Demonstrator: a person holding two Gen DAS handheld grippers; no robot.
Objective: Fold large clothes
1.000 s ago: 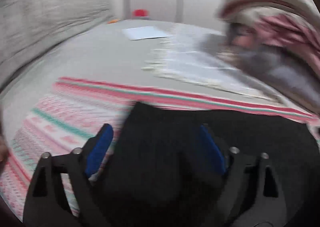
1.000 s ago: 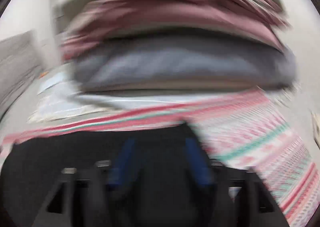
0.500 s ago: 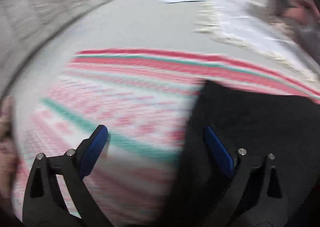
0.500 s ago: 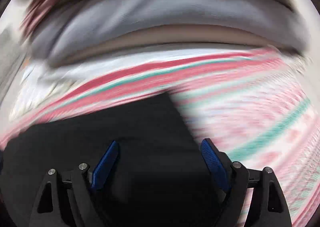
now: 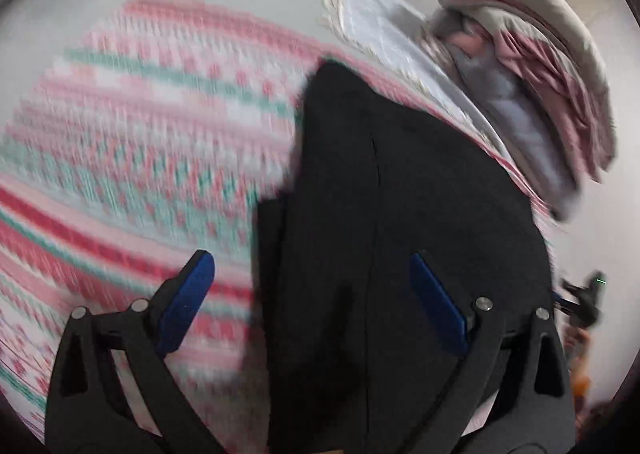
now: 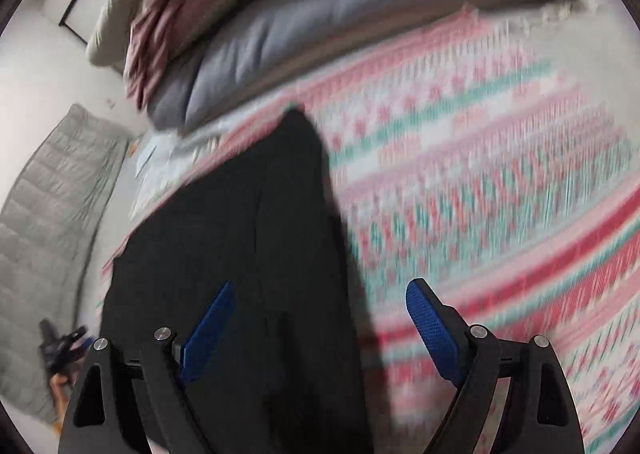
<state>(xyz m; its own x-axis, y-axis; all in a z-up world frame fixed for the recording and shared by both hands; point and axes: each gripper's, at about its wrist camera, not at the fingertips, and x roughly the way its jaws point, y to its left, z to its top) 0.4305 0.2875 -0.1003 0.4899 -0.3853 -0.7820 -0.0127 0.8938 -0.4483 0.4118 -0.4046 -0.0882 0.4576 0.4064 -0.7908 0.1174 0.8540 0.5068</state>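
We are holding our left claw [image 5: 310,304] spread wide, its blue-padded fingers [image 5: 185,306] apart and gripping nothing, while it is hovering over the near end of a black fabric garment [image 5: 400,213]. That garment is lying flat and long on a pink, white and teal patterned knit blanket [image 5: 140,141], with one blue pad sitting over the blanket and the other over the black cloth. In the left wrist view the garment is running away from us toward a stack of folded bedding, beige, dusty pink and grey-blue [image 5: 540,93], which is resting at the far edge of the blanket; whether the garment's tip is touching the stack we cannot tell. A pale fringed cloth [image 5: 380,25] is lying beyond the blanket, beside the stack. We are also keeping our right claw [image 6: 320,318] spread open and empty above the same black garment [image 6: 248,254], its left pad over the cloth and its right pad [image 6: 434,328] over the patterned blanket [image 6: 500,181]. From this side the bedding stack [image 6: 320,13] is filling the upper part of the view, and a grey quilted cover [image 6: 52,213] is lying off to the left. Both views are blurring at the blanket's pattern.
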